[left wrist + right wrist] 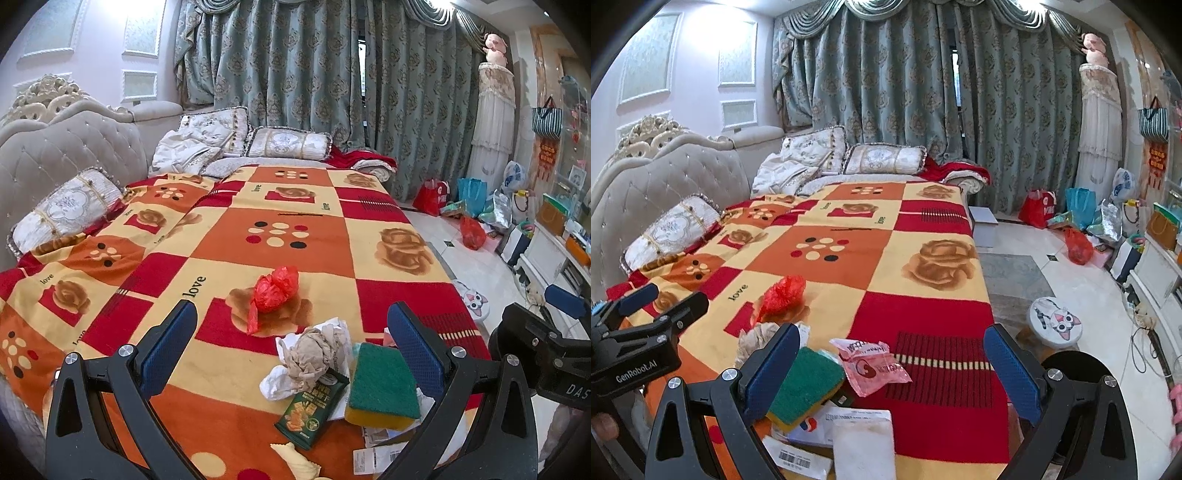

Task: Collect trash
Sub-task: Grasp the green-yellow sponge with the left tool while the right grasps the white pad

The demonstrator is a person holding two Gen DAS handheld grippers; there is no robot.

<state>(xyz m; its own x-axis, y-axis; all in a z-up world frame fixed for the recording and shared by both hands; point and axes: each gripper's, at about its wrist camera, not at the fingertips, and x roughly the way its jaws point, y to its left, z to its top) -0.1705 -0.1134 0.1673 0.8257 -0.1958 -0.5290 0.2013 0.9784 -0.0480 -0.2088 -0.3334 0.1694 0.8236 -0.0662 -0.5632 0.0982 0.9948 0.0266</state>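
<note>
Trash lies on the near end of a red, orange and yellow blanket [258, 229]. A crumpled red plastic bag [275, 288] sits furthest in. Closer lie crumpled brown and white paper [314, 358], a green snack packet [314, 410] and a green-and-yellow sponge [382, 387]. My left gripper [291, 343] hangs open above the paper with nothing in it. In the right wrist view a pink wrapper [873, 363], the sponge [805, 384], white paper sheets [860, 439] and the red bag [783, 293] show. My right gripper [892, 365] is open over the pink wrapper, empty.
Pillows [66, 206] and a tufted headboard [62, 147] line the left side. Curtains [314, 74] hang behind. On the floor to the right stand a cat-face stool [1054, 321], shopping bags [1078, 206] and a white cabinet [1156, 273]. The left gripper's body [631, 350] shows at the right view's left edge.
</note>
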